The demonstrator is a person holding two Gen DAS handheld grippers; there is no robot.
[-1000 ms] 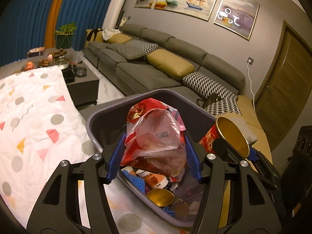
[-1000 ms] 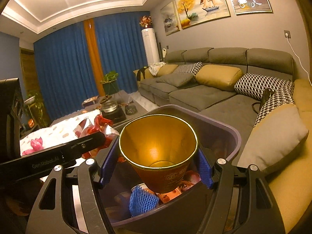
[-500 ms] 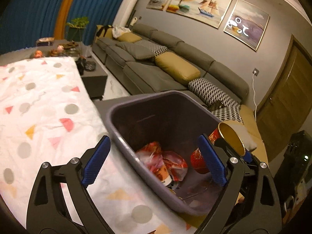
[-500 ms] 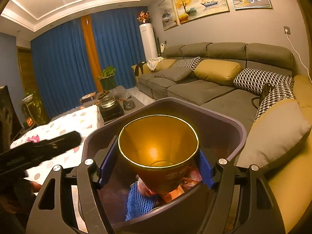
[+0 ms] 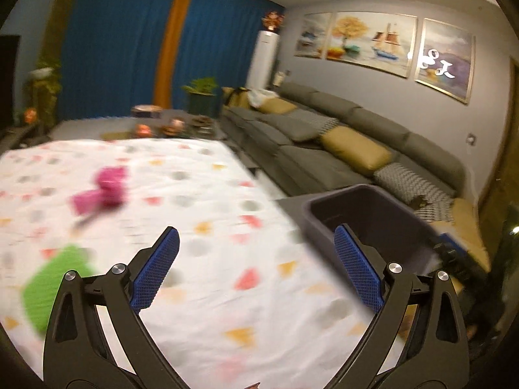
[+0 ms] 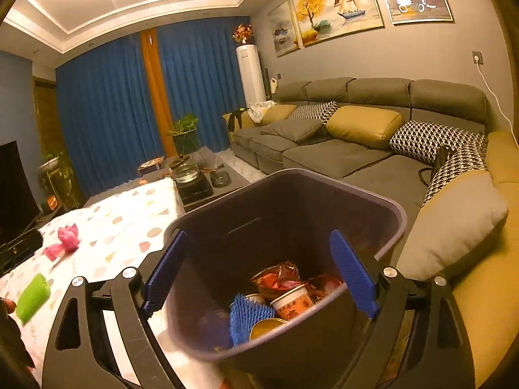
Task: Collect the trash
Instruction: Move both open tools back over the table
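The right gripper (image 6: 261, 272) hung over the dark bin (image 6: 397, 214) with its jaws opening and nothing between the pads. Below it, cups, a blue foam net (image 6: 245, 316) and crumpled wrappers lay in the bottom of the bin. The left gripper (image 5: 256, 269) was out over the patterned tablecloth (image 5: 207, 201), its jaws also opening wide and empty.

What remained to collect lay on that cloth. Nearest was a green piece (image 5: 48, 291) to the left of the left gripper, blurred in that view — in the right wrist view it read as a short roll or sponge, probably light and squashy, best pinched across its narrow middle. Farther off lay a pink crumpled bag or wrapper (image 5: 103, 191). It was likely featherlight, limp and a little slippery — a grip on its bunched, thickest part should hold better than one on a loose edge. The bin stood at the table's right edge, beside the sofa (image 6: 327, 155).
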